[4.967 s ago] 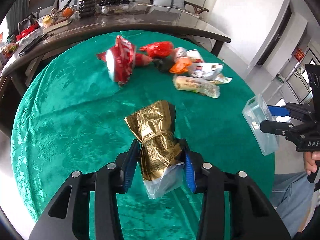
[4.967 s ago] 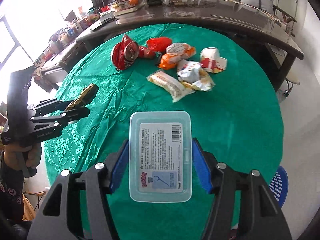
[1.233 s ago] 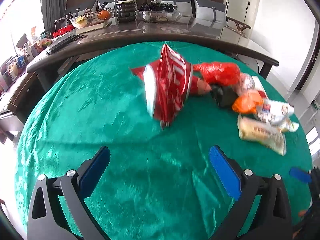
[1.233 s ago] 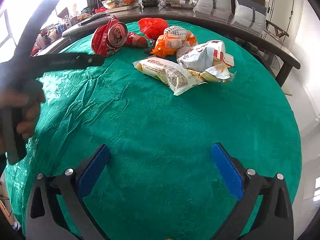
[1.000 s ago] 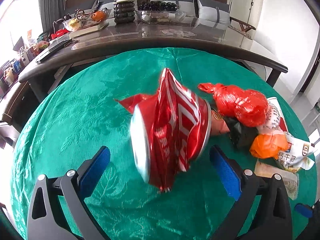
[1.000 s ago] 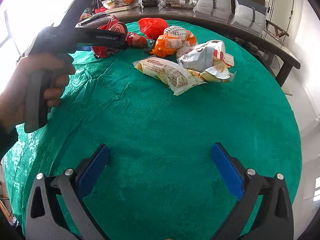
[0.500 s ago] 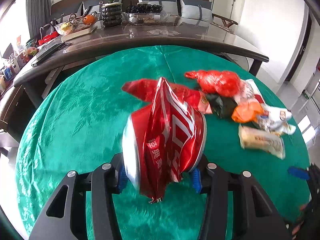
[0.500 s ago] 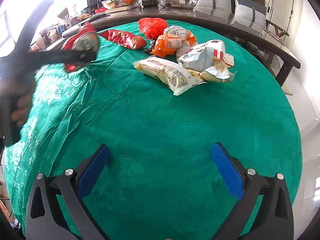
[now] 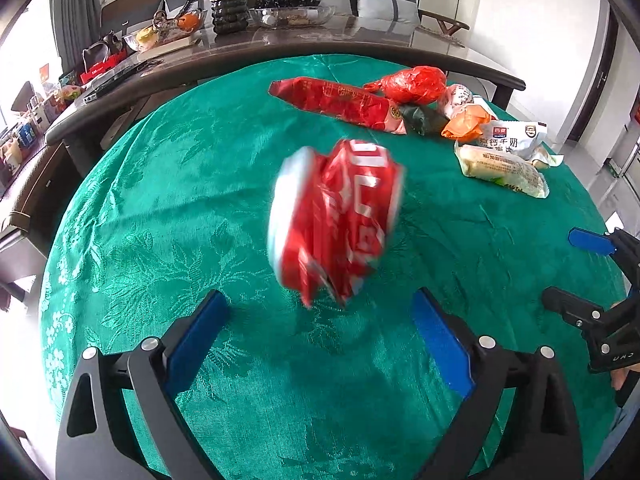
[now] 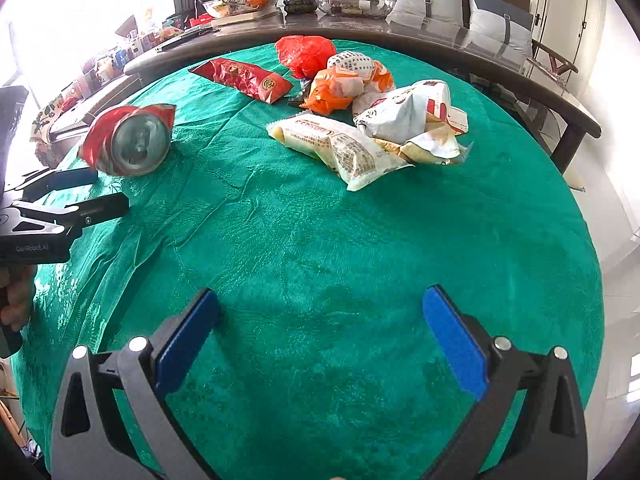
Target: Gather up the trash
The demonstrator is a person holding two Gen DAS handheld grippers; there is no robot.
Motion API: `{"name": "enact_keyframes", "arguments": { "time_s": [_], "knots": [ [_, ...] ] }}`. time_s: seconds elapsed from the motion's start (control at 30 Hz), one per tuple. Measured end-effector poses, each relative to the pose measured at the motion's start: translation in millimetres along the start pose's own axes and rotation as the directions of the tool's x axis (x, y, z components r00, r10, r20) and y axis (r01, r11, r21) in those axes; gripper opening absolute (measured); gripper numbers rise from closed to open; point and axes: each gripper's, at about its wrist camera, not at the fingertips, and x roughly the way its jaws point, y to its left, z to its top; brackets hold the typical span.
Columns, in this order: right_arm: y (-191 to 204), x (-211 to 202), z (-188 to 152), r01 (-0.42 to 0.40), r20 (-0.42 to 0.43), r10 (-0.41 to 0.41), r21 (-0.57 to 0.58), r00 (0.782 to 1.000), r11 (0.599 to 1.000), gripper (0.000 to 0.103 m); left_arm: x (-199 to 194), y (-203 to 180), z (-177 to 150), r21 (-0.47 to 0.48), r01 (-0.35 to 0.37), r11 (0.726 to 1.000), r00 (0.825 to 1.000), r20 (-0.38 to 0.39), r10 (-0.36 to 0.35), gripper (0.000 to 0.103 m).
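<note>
A crushed red can appears blurred by motion just ahead of my left gripper. Its jaws are opening wide and the blue pads stand clear of the can. In the right wrist view the can shows its silver end just beyond the left gripper at the table's left side. My right gripper hangs open over bare green cloth, holding nothing. More trash lies at the far side: a long red wrapper, a red plastic bag, an orange wrapper, a white milk bag and a pale bread packet.
The round table wears a green patterned cloth. Behind it stands a long dark table with bowls, a potted plant and clutter. The right gripper's fingers reach in at the right edge of the left wrist view.
Half a second ago the left gripper was shut on the red can; now its jaws are wide and the can is free ahead of them. The right gripper has stayed put.
</note>
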Motion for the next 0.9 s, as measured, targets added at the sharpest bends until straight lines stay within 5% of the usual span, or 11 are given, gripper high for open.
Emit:
{"name": "enact_keyframes", "arguments": {
  "time_s": [0.9],
  "knots": [
    [-0.9, -0.3, -0.3, 0.000, 0.000, 0.000, -0.001, 1.000, 1.000, 0.098, 5.0, -1.8, 0.5, 0.007, -0.032, 0.999, 0.999, -0.019, 0.032, 0.099]
  ]
}}
